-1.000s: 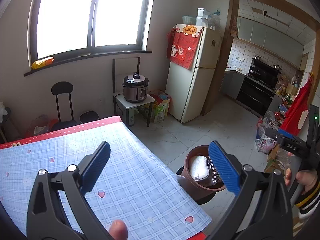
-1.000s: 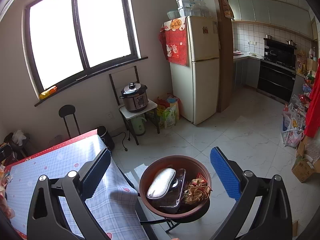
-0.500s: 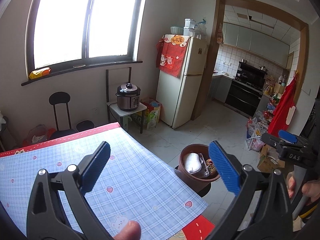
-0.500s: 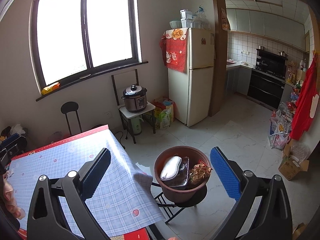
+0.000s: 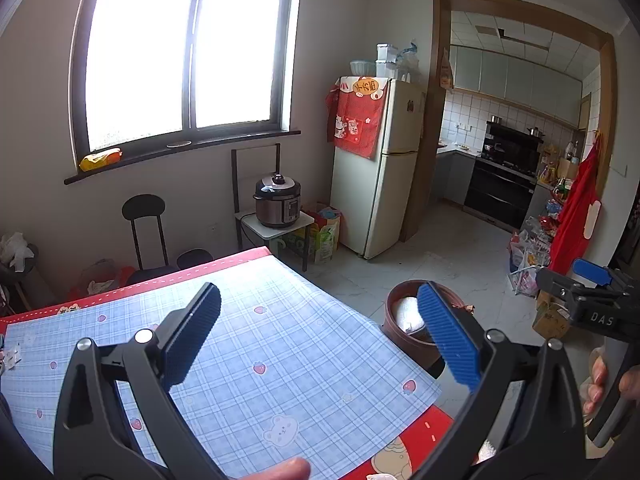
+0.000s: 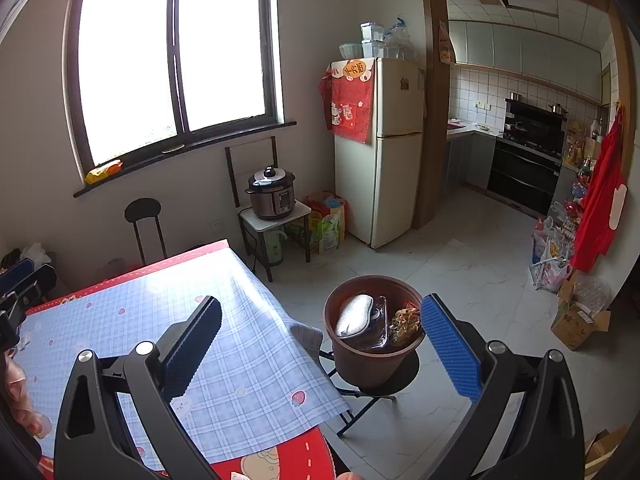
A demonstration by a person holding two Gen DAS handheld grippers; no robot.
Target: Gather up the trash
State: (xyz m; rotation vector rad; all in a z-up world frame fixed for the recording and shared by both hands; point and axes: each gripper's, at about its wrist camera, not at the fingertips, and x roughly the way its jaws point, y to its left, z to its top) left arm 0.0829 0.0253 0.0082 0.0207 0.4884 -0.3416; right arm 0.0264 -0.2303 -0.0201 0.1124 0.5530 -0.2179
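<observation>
A brown plastic bin stands on a black folding stool just off the table's right corner. It holds a white pouch, a clear plastic tray and a crumpled snack wrapper. My right gripper hangs open and empty above the table corner, short of the bin. Over the blue plaid tablecloth, my left gripper is also open and empty. From this side its right finger hides part of the bin. A small white scrap lies at the table's left edge.
A rice cooker sits on a small stand by the wall, next to a fridge. Bags and a cardboard box line the right wall. A hand holds the other tool at the left wrist view's right edge.
Both grippers have drawn back and up from the bin, which now looks smaller and farther off. More of the tablecloth shows under each. Both stayed open.
</observation>
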